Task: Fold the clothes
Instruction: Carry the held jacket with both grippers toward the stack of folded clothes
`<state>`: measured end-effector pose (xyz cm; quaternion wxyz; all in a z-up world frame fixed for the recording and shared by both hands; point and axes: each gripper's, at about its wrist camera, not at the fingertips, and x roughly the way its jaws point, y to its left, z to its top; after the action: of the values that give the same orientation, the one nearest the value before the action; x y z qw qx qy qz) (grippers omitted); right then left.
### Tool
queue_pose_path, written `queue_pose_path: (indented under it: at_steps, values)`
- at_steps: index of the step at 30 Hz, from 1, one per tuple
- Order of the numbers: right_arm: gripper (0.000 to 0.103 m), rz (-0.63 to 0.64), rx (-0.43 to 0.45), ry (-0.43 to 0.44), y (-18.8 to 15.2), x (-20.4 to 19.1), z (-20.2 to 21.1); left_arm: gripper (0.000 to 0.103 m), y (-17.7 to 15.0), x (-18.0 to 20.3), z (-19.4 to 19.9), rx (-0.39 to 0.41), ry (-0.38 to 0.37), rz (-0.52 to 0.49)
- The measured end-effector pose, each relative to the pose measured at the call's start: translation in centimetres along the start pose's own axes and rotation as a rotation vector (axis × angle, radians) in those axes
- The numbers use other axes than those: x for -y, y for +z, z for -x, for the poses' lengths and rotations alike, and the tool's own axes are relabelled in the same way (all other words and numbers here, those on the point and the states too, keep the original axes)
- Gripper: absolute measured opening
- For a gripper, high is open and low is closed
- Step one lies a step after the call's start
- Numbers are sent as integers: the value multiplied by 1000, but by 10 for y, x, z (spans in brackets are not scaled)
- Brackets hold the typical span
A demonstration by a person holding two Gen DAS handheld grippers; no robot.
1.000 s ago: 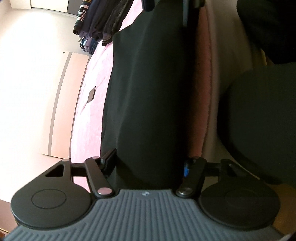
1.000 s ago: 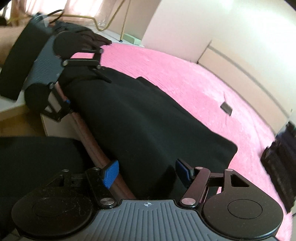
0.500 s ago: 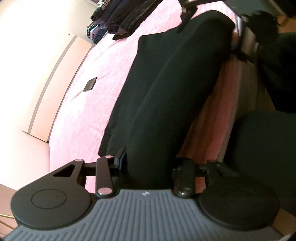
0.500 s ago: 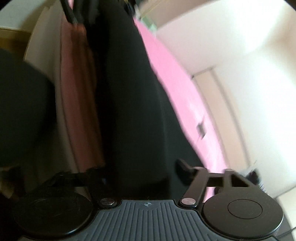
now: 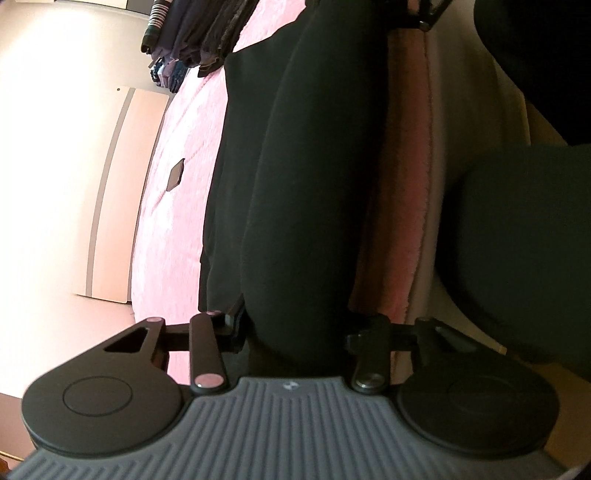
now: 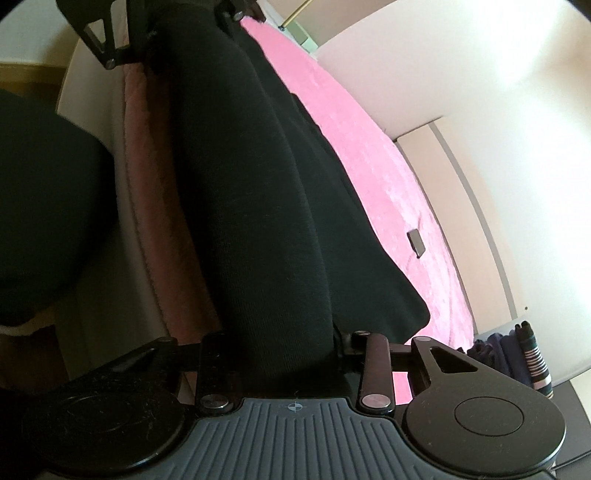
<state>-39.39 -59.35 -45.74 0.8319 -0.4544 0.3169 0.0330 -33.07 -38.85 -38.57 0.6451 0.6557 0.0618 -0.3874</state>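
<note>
A black garment [image 5: 314, 184] lies along the near side of the pink bed [image 5: 173, 236], and its near edge is raised into a thick fold. In the left wrist view, my left gripper [image 5: 295, 332] is shut on one end of that fold, with cloth bulging between the fingers. My right gripper [image 6: 280, 343] is shut on the other end of the black garment [image 6: 258, 203]. Each gripper shows at the top of the other's view: the right gripper [image 5: 421, 14] and the left gripper [image 6: 110, 40], facing each other with the fold stretched between them.
A small dark flat object [image 6: 416, 242] lies on the pink cover beyond the garment. A stack of folded clothes [image 5: 192, 33] sits at the far end of the bed. The bed's pale side edge [image 5: 436, 110] and a person's dark-clad leg [image 5: 517, 240] are close beside the fold.
My right gripper went from open around the garment's edge to shut on it. Both grippers have turned and lifted, drawing the near edge up into a stretched fold.
</note>
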Motion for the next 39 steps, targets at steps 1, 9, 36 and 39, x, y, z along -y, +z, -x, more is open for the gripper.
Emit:
queue_pose_path:
  at_steps: [1,9,36,39]
  values:
    - [35,-4,6,4,-3,3,1,36,0,-1,0,-2,-9,0]
    - [34,-50,98,107,-14,30,1,35,-5,-31,-2,17,-158,64]
    - [29,-137,-286,398,103,338,99,32,77,-349,53,171,-612,135]
    - [29,-182,-309,311,102,363,120,32,103,-376,52,238,-564,75]
